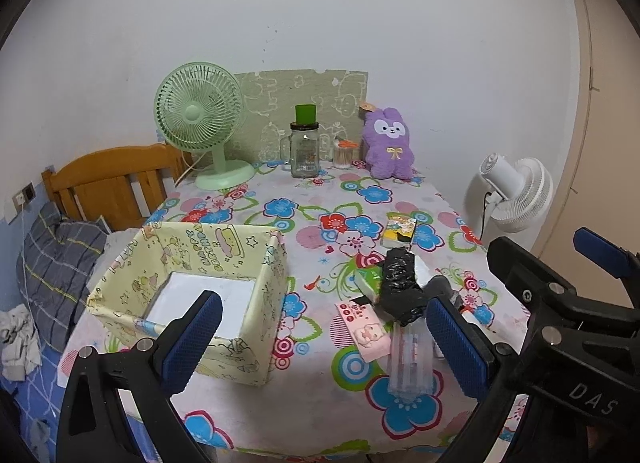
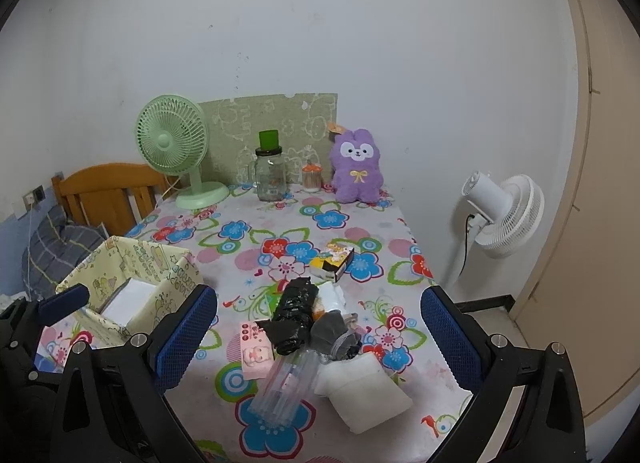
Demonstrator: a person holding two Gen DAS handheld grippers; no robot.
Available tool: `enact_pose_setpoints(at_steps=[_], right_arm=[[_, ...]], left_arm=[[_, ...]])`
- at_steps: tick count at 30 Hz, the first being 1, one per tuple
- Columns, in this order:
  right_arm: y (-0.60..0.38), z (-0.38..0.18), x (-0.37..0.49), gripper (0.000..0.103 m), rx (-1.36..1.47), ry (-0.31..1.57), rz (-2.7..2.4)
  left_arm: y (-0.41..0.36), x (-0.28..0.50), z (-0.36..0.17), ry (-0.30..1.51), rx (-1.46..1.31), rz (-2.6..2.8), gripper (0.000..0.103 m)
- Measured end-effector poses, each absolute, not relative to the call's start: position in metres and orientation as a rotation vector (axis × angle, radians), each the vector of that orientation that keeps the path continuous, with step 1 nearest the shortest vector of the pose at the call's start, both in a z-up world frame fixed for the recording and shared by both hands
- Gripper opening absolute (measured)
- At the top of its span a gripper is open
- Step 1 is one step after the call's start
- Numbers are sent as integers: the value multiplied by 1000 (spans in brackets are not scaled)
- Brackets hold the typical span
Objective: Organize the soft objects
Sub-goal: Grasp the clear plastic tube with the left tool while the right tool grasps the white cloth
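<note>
A heap of soft items lies on the flowered tablecloth [image 2: 248, 223]: a black bag roll [image 2: 294, 311], a pink tissue pack [image 2: 256, 351], a clear plastic pack [image 2: 284, 387], a grey sock [image 2: 336, 333] and a white folded cloth [image 2: 360, 387]. My right gripper [image 2: 319, 291] hangs open above this heap, holding nothing. My left gripper [image 1: 322, 301] is open too, between the yellow patterned box [image 1: 200, 247] and the black roll [image 1: 400, 283]. The box holds only a white liner. A purple plush bunny [image 1: 390, 143] sits at the table's back.
At the back stand a green desk fan [image 1: 200, 115], a glass jar with a green lid [image 1: 305, 151] and a small swab jar [image 1: 345, 155]. A small yellow-black carton [image 2: 334, 259] lies mid-table. A white standing fan [image 2: 504, 215] is to the right, a wooden headboard [image 1: 108, 183] to the left.
</note>
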State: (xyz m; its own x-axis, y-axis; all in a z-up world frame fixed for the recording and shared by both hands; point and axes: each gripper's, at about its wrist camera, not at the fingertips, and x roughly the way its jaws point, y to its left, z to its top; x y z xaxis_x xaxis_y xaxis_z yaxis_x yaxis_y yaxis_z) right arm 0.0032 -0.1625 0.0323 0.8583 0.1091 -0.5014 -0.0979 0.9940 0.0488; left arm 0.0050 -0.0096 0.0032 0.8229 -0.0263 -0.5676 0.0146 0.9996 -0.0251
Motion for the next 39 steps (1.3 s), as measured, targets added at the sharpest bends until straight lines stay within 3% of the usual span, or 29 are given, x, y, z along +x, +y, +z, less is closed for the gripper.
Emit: enact_pose_setpoints(at_steps=[17,39], right_arm=[[-176,22,14,103,27,553,150],[-202,-41,32,97,44,642,124]], left_arm=[[-33,15,-9,618,-34,-31,102],[-81,34,-65,714,27,-112,95]])
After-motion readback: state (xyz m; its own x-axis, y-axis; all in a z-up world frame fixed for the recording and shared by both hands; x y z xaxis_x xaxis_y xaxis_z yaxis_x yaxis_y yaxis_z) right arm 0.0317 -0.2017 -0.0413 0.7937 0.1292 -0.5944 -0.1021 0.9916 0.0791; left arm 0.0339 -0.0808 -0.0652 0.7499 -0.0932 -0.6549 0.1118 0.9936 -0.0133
